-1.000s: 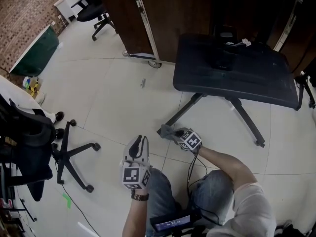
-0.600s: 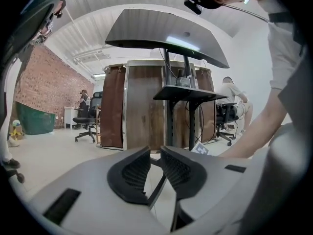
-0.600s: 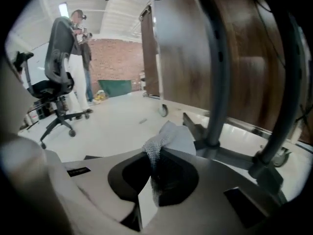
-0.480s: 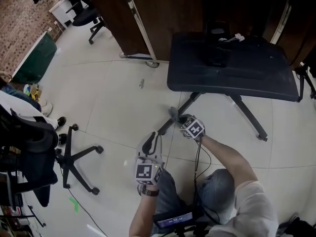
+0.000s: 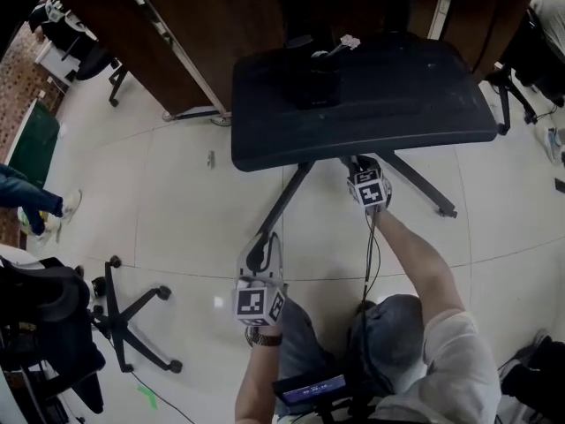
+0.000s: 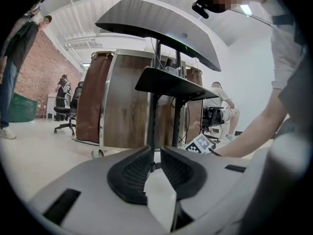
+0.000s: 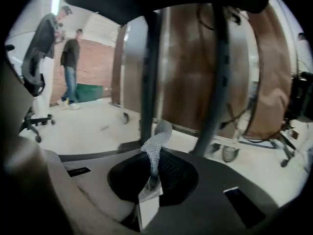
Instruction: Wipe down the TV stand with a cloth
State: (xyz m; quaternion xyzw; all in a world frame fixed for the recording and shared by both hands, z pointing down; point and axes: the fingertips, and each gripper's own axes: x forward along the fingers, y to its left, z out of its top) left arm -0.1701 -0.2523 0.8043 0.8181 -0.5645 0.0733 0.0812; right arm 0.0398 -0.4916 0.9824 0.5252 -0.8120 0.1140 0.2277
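An office chair's star base [image 5: 132, 321] sits on the tiled floor [image 5: 177, 201], well to the left of the left hand-held gripper [image 5: 259, 256]. That gripper's jaws are a narrow gap apart with nothing between them, and they aim at the TV stand's [image 5: 371, 104] slanting leg [image 5: 282, 206] just ahead. Further right, the right hand-held gripper [image 5: 360, 168] is at the front edge of the stand's dark top. It pinches a grey mesh cloth [image 7: 156, 143], which sticks up out of its jaws.
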